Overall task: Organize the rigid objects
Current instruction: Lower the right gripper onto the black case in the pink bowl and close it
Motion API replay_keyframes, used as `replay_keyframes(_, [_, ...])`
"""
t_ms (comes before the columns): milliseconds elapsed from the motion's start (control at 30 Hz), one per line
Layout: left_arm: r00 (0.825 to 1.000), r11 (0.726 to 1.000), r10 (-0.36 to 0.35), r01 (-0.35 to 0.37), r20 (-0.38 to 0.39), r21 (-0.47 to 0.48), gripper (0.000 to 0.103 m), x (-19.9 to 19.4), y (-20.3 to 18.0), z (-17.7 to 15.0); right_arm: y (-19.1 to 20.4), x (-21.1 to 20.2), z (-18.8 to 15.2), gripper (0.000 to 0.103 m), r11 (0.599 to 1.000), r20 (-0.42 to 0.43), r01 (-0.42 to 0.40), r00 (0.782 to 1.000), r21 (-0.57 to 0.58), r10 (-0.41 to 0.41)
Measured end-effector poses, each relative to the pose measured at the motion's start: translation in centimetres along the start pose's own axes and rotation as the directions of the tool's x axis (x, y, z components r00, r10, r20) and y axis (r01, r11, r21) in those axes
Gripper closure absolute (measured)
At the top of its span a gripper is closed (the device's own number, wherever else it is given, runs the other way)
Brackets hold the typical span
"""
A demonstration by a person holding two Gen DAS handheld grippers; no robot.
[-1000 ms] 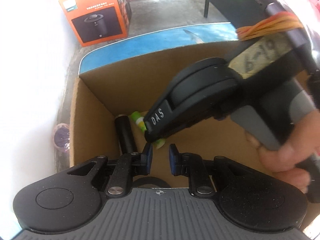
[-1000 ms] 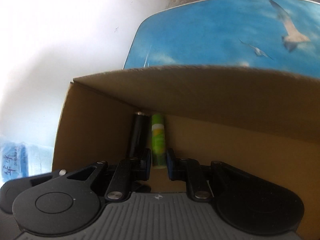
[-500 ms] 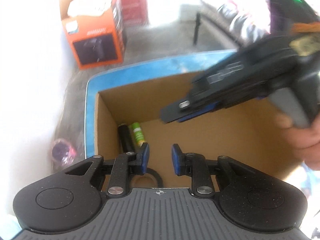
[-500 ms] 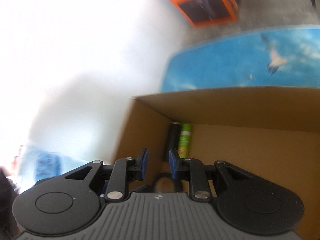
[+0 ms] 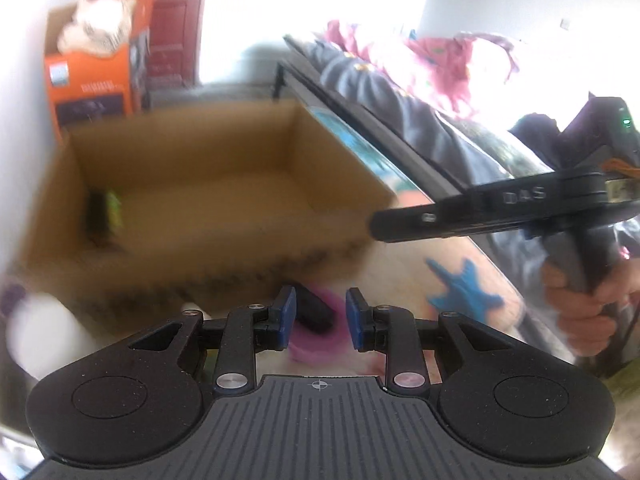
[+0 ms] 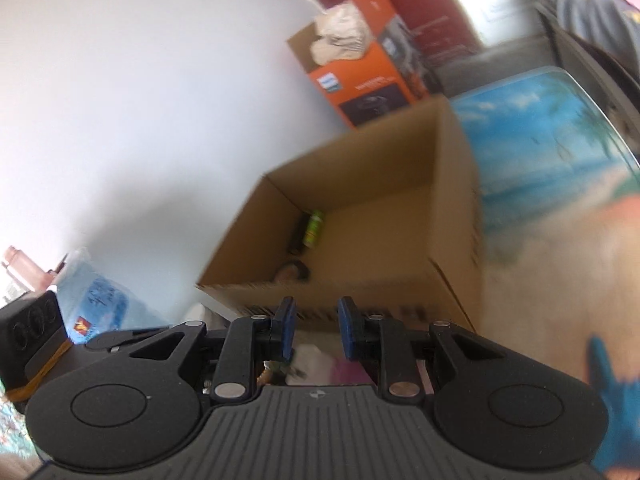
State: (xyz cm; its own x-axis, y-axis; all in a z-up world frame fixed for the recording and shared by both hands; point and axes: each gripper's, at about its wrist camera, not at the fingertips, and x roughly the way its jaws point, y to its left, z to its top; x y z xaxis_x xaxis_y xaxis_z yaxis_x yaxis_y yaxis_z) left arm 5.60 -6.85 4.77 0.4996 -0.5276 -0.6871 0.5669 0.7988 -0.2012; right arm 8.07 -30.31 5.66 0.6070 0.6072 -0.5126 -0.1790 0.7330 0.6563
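I have both grippers out of the cardboard box [image 5: 192,200] now. My left gripper [image 5: 320,318] sits on the near side of the box, its blue pads a small gap apart with nothing pinched; the jaws have just been opening. Beyond that gap I make out a dark object [image 5: 314,314] on something pink [image 5: 316,344], too blurred to name. My right gripper [image 6: 316,328] also has its pads slightly parted and empty, having just eased open, and it faces the box's near wall.

Inside the box, against its left wall, lie a black cylinder [image 6: 298,234] and a green cylinder [image 6: 313,228] side by side, both smooth and slim. The box is plain brown corrugated board, open-topped. It rests on a glossy beach-printed tabletop [image 6: 540,152]. Behind the box stands an orange carton [image 5: 94,84].
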Motion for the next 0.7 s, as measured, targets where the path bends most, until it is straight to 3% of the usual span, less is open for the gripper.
replay_keyframes(200, [0.997,0.997,0.082,-0.082,0.011,0.011,0.076,3.8,-2.3,-1.5,-1.9,2.0,-1.6,0.078,0.998,-0.035,0.019,0.999,0.053,-0.017])
replay_keyframes(433, [0.988,0.988,0.149,-0.15,-0.032,-0.033,0.076,5.8,-1.5,-2.1,-1.7,4.4,-2.7,0.078,0.999,-0.07,0.052,0.996,-0.008,-0.052])
replay_keyframes(567, [0.987,0.987,0.148,-0.151,-0.057,-0.045,0.076,6.7,-1.2,-2.3,-1.5,5.8,-2.9,0.078,0.995,-0.091,0.089,0.992,-0.051,-0.093])
replay_keyframes(700, [0.983,0.984,0.177,-0.178,-0.042,-0.02,0.076,7.0,-1.6,-2.4,-1.4,6.8,-3.3,0.078,0.99,-0.105,0.113,0.987,-0.087,-0.122])
